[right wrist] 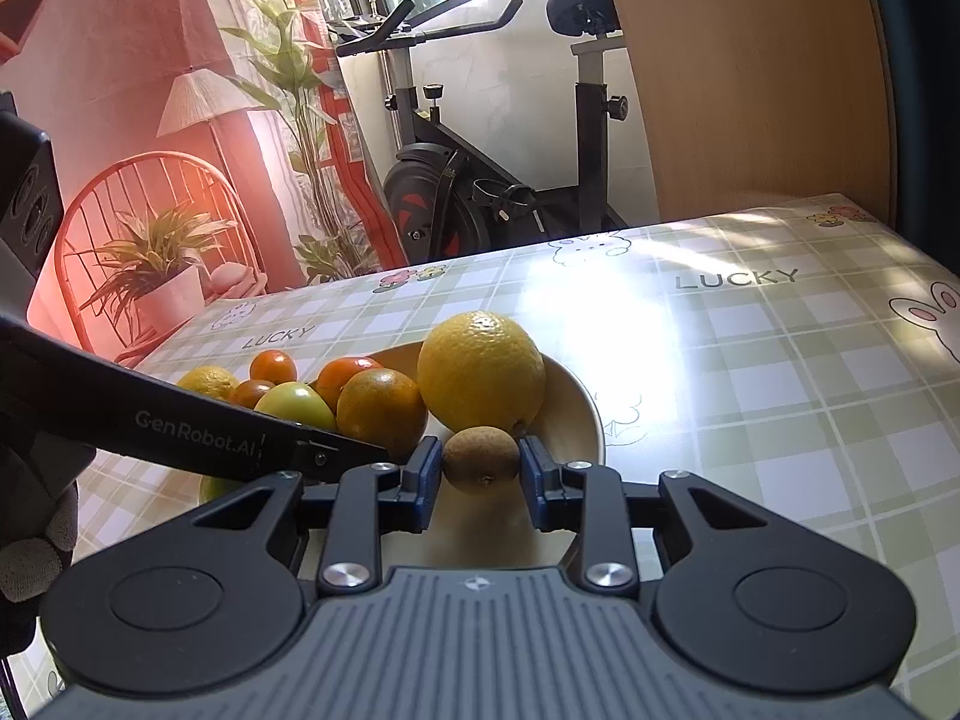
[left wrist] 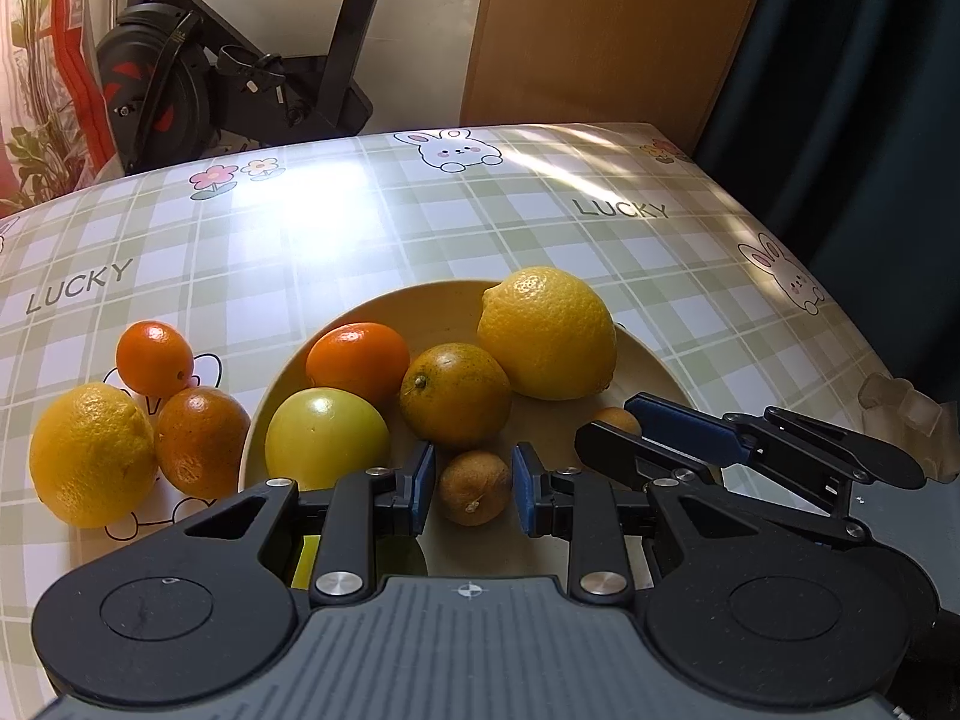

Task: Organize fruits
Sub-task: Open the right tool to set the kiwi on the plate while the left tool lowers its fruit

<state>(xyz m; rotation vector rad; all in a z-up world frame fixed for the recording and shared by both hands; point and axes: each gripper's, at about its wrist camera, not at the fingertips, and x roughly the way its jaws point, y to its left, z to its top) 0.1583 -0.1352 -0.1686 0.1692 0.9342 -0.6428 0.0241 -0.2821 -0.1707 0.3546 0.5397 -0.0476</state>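
1. Holding a small brown fruit [left wrist: 474, 495] between its pads, the left gripper [left wrist: 472, 471] is clamped on it just above the plate [left wrist: 651, 360], near the front rim.
2. The right gripper [right wrist: 480, 471] is likewise clenched on the other brown fruit [right wrist: 481, 457], over the same plate and just in front of the big lemon [right wrist: 480, 378].
3. Already in the plate: that lemon, an orange [left wrist: 454, 393], a tangerine [left wrist: 358, 357] and a green apple [left wrist: 327, 438]. A second lemon [left wrist: 90, 453] and two tangerines [left wrist: 180, 402] lie on the table [left wrist: 360, 210] left of it, close together.
4. Handling, as I judge it: the brown fruits look light, with a thin, dry shell – a hard squeeze could crack them. Pads across the widest part, as now, seem right.
5. Being round, they may roll once let go – best set down low, against a neighbour.
6. The lemons look heavier and waxy; take them across the middle, not by the tapered ends.
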